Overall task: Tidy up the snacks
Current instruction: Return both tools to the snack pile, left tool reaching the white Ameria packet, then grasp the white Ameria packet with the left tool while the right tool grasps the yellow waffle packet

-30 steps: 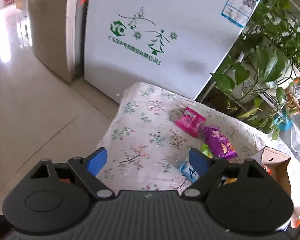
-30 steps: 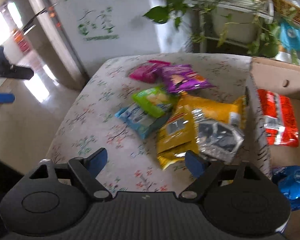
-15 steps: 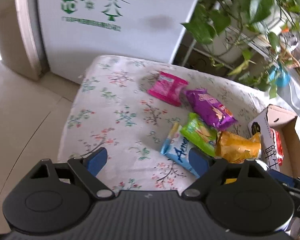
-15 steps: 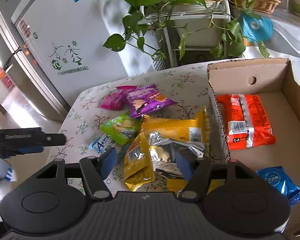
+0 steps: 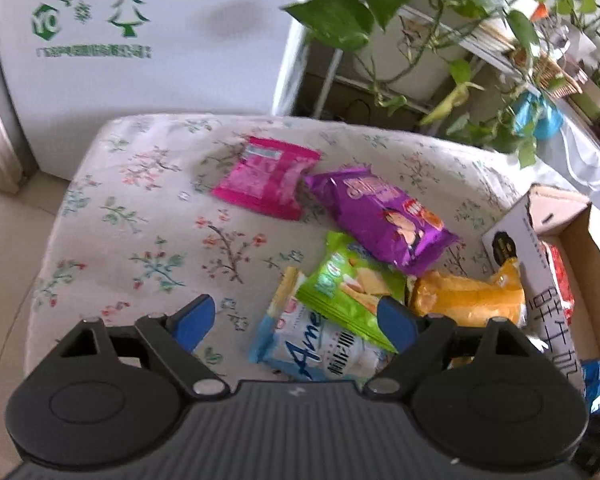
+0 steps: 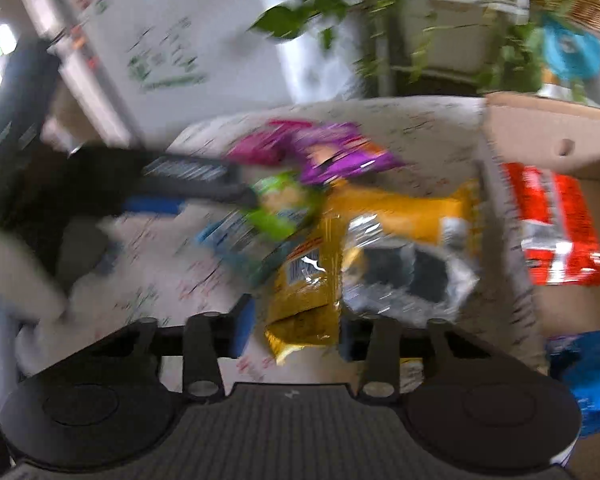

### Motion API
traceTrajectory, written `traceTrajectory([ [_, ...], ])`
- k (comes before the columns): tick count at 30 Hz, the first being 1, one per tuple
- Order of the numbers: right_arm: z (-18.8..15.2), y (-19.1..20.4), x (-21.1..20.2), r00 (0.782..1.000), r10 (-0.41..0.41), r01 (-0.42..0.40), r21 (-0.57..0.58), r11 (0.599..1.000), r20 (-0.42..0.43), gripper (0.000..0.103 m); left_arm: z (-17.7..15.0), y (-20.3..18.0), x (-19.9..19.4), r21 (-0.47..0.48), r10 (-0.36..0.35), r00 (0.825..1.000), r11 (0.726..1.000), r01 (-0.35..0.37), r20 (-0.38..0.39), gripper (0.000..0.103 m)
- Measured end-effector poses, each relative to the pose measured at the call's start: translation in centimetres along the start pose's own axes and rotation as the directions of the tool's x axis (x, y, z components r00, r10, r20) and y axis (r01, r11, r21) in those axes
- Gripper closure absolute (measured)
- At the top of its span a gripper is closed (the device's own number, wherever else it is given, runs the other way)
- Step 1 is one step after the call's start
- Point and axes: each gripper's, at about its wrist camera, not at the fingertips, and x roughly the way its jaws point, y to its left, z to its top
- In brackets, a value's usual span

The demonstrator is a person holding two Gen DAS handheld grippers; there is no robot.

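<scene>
Snack packets lie on a floral tablecloth (image 5: pixel 148 216): a pink one (image 5: pixel 266 178), a purple one (image 5: pixel 380 216), a green one (image 5: pixel 352 292), a light-blue one (image 5: pixel 320 344) and a yellow one (image 5: pixel 468 296). My left gripper (image 5: pixel 296 320) is open above the light-blue and green packets. My right gripper (image 6: pixel 296 328) is open, jaws partly closed, on either side of a yellow packet (image 6: pixel 304 292) next to a silver one (image 6: pixel 408 276). The right wrist view is blurred. The left gripper shows there too (image 6: pixel 188 184).
A cardboard box (image 6: pixel 548 120) stands at the table's right, holding a red packet (image 6: pixel 556 216) and a blue packet (image 6: pixel 588 376). A white fridge (image 5: pixel 148 40) stands behind the table, and potted plants on a rack (image 5: pixel 440 40) at the back right.
My left gripper has moved forward and right over the packets. My right gripper has dropped toward the yellow packet and its jaws have narrowed; its view is now blurred by motion.
</scene>
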Motion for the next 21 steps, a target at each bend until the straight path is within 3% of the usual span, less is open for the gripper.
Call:
traceTrajectory([
  [4, -0.9, 1.8, 0.3, 0.988, 0.132, -0.138, -0.069, 0.988, -0.085, 0.068, -0.5, -0.7, 0.6, 0.098, 0.002, 1.0, 0.995, -0.001, -0.012, 0.015],
  [6, -1.1, 2.5, 0.0, 0.983, 0.15, -0.161, -0.108, 0.981, -0.106, 0.066, -0.8, -1.0, 0.9, 0.136, -0.005, 1.0, 0.991, 0.007, -0.02, 0.015],
  [9, -1.2, 2.7, -0.5, 0.985, 0.14, -0.152, -0.128, 0.98, -0.101, 0.06, -1.2, -1.3, 1.2, 0.16, -0.03, 0.999, 0.987, 0.034, -0.027, 0.015],
  [15, -1.2, 2.3, -1.2, 0.987, 0.133, -0.141, -0.101, 0.985, -0.085, 0.042, -2.0, -2.0, 2.2, 0.244, -0.005, 1.0, 0.97, 0.004, 0.003, 0.013],
  [21, -1.0, 2.2, -0.9, 0.982, 0.153, -0.164, -0.1, 0.981, -0.11, 0.034, -2.3, -0.9, 1.0, 0.246, -0.016, 1.0, 0.969, 0.018, -0.007, 0.031],
])
